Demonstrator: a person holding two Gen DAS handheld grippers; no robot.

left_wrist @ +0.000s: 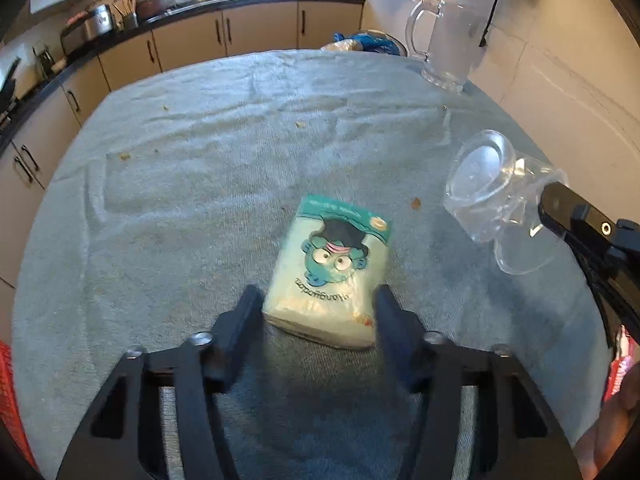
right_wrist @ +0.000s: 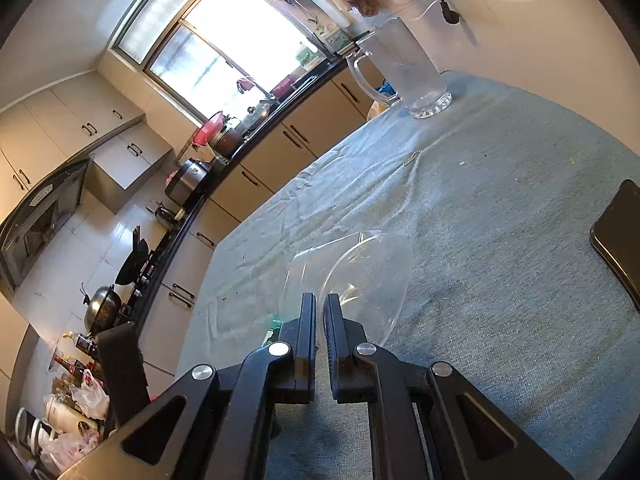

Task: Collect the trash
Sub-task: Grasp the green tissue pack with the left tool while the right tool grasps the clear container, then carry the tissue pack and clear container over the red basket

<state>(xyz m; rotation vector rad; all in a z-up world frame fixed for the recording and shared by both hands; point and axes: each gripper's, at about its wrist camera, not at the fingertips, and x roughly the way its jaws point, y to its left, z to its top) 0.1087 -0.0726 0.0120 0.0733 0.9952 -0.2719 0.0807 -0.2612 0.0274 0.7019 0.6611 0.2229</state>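
Observation:
A pale green tissue pack (left_wrist: 330, 270) with a cartoon face lies on the grey-blue cloth (left_wrist: 200, 184) of the table. My left gripper (left_wrist: 318, 304) is open, its fingers on either side of the pack's near end. My right gripper (right_wrist: 320, 304) is shut on a crushed clear plastic cup (right_wrist: 360, 276) and holds it above the table. In the left wrist view the cup (left_wrist: 492, 192) hangs at the right with the right gripper's finger (left_wrist: 572, 212) on it.
A clear glass pitcher (left_wrist: 448, 36) stands at the table's far right corner. Small crumbs (left_wrist: 416, 203) dot the cloth. A black phone (right_wrist: 618, 232) lies at the right. Kitchen counter and cabinets (left_wrist: 192, 40) run behind the table. A red mesh object (left_wrist: 8, 392) shows at the left edge.

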